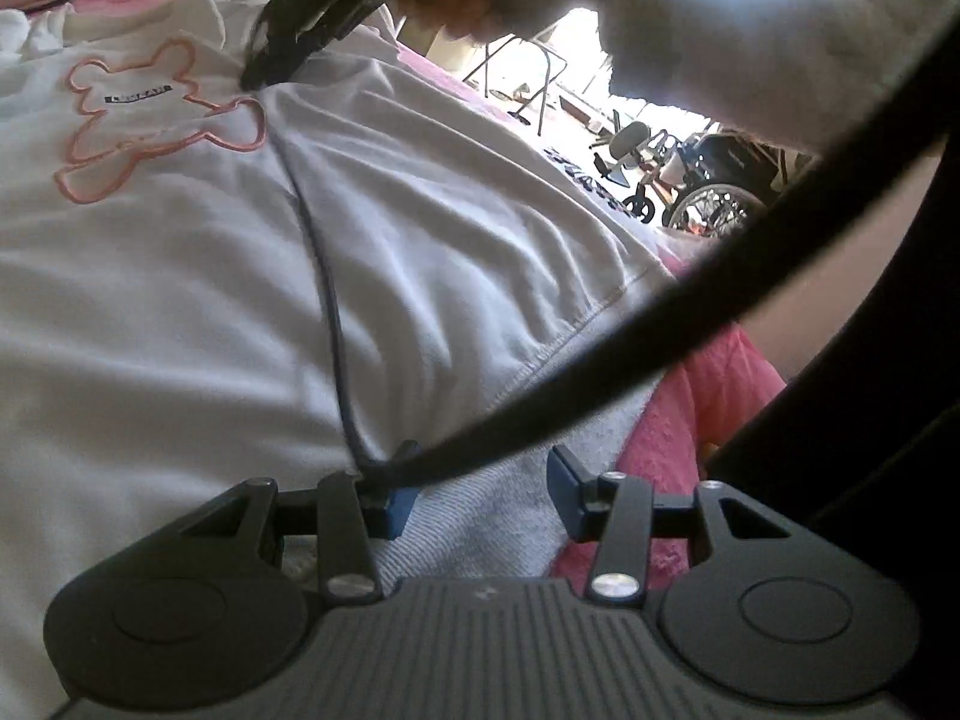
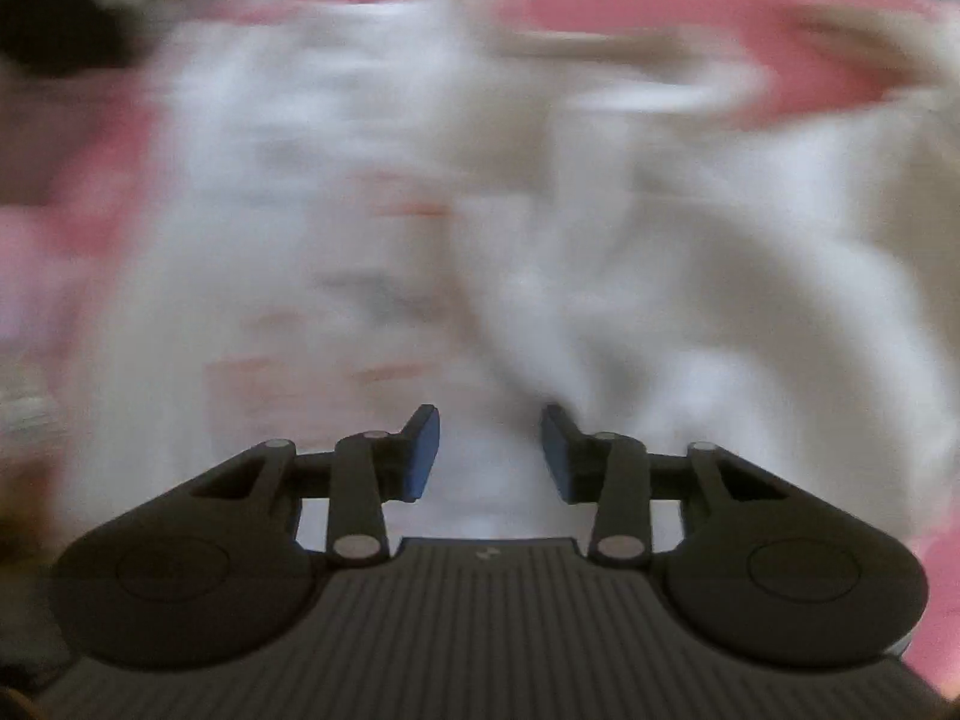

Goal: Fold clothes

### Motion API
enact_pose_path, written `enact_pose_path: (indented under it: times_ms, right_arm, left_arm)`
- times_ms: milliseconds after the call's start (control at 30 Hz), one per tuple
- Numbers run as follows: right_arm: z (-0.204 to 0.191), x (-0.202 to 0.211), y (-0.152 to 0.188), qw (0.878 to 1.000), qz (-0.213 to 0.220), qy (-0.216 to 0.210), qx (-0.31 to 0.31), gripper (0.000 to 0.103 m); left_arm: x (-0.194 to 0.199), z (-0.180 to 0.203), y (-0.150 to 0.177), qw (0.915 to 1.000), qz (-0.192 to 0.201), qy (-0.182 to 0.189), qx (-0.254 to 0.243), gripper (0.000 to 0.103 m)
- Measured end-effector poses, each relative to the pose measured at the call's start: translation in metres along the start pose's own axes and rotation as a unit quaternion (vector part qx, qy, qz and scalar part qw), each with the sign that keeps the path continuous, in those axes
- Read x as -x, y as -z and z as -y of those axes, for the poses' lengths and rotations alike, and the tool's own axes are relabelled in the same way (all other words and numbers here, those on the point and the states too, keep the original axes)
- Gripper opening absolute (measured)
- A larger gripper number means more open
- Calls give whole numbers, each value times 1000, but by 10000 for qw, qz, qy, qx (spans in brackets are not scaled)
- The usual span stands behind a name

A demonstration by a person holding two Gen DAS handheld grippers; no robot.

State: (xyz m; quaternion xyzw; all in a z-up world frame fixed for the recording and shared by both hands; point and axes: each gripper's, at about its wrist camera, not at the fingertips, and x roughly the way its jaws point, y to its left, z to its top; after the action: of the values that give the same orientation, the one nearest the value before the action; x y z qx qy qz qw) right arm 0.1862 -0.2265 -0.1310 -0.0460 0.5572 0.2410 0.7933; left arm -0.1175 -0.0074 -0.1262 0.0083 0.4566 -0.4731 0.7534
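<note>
Beyond the left gripper (image 1: pixel 483 483), whose fingers stand spread and empty, a white shirt (image 1: pixel 180 276) lies across a pink blanket (image 1: pixel 708 396). Under the right gripper (image 2: pixel 489 450), also spread, the same shirt (image 2: pixel 336 192) shows blurred, just ahead.

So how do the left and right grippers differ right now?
The left gripper sits over the shirt's hem, with a black cable crossing its left pad; nothing crosses the right gripper. The left view is sharp, the right motion-blurred. Both have open, empty jaws above the white shirt.
</note>
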Motion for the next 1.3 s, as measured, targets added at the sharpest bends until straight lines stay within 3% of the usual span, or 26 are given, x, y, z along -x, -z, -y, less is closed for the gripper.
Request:
enact_pose_path:
  times_ms: [33,67,133,267,367,467,567,800,833,933,967,1000,1033,1133,1233,1300]
  right_arm:
    - [15,6,-1,9987,350,102,-369,8]
    - [29,12,-3,9945,706,193,-746,5]
    - [59,23,-6,9779,1412,372,-1493,5]
    - [62,66,9,9789,1624,464,-1151,18]
    - [52,79,36,9905,1225,-516,-351,29]
    - [56,61,47,9953,930,284,-17,28]
    - [64,74,62,9937,1067,82,-342,23]
    - [83,104,96,9832,1387,-415,-1113,27]
    - [80,98,100,9866,1182,-532,-992,27]
    - [72,95,110,9906,1048,-282,-836,20]
    - [69,94,114,9916,1005,-197,-785,1]
    - [66,93,117,9926,961,-111,-733,0]
    - [63,92,121,9934,918,-26,-681,8]
    - [55,89,131,9952,787,230,-526,9]
    - [47,86,142,9960,655,486,-370,22]
    - [42,84,149,9959,566,656,-266,23]
  left_arm:
    - [0,1,0,10000,-22,-15,-29,47]
    - [0,1,-1,10000,-43,-31,-56,47]
    - [-1,3,-2,9999,-78,-60,-97,47]
    - [-3,5,-3,9998,-116,-113,-124,47]
    - [-3,7,-3,9997,-141,-154,-140,47]
    - [-3,9,-3,9995,-179,-189,-191,47]
    - [-5,12,-6,9989,-242,-230,-330,47]
    - [-6,14,-6,9985,-243,-296,-400,47]
    - [-6,14,-6,9984,-243,-289,-414,47]
    - [-6,14,-5,9981,-255,-269,-498,47]
    - [-6,15,-5,9980,-259,-277,-510,48]
    - [-6,15,-5,9979,-263,-286,-522,48]
    - [-6,16,-5,9978,-263,-298,-528,48]
    - [-5,17,-4,9978,-239,-329,-531,48]
    - [-5,17,-2,9979,-209,-321,-530,48]
    - [-4,16,-2,9981,-199,-306,-502,48]
